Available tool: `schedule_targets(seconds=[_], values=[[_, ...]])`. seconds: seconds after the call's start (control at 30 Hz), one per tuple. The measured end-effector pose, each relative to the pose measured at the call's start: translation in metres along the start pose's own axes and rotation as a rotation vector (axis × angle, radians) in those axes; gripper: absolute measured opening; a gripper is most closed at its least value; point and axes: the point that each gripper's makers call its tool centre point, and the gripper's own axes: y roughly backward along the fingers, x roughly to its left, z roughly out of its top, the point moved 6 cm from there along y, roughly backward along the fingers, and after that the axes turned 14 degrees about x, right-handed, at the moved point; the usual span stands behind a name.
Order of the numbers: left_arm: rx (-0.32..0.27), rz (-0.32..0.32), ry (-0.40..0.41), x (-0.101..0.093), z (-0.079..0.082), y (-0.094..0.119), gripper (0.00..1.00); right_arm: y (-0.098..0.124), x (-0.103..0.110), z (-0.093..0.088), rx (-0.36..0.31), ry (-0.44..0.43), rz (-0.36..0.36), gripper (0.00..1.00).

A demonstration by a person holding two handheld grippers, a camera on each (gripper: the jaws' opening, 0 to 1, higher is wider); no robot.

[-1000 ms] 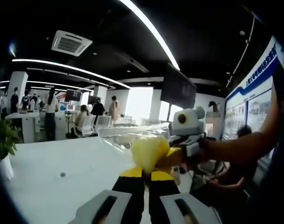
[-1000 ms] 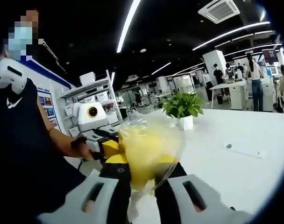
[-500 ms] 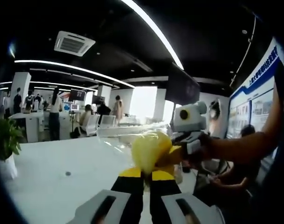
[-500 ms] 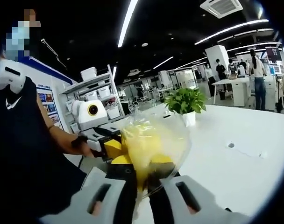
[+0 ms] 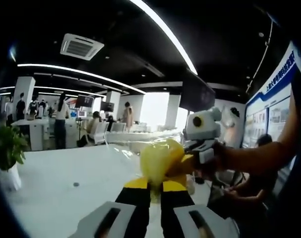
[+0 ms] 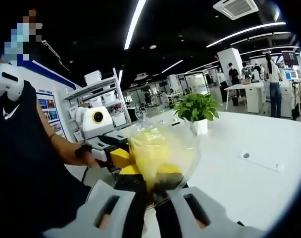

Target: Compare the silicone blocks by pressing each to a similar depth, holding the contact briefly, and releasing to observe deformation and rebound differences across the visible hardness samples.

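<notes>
White and broad, the surface (image 5: pixel 56 183) is stretching toward the left of the left gripper view, under an open office with ceiling lights. Both hand-held grippers are pinching one yellow silicone block in clear wrap (image 5: pixel 159 159) held in the air: the left hand-held gripper (image 5: pixel 155 184) is closing on it from the bottom centre, the right hand-held gripper (image 6: pixel 153 187) likewise in its own view, each entering the other's view sideways. Neither is nearer.

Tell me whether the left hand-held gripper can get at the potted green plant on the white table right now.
Probably not yet: the left hand-held gripper is shut on the yellow block in clear plastic wrap, shared with the right hand-held gripper. The potted green plant stands apart, unobstructed.
</notes>
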Motion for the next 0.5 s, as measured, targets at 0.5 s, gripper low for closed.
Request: schedule_targets(seconds=[0.5], values=[[-0.014, -0.005, 0.032, 0.0027, 0.0009, -0.0016, 0.07, -0.0006, 0.0019, 0.0013, -0.002, 0.019, -0.007, 0.00]])
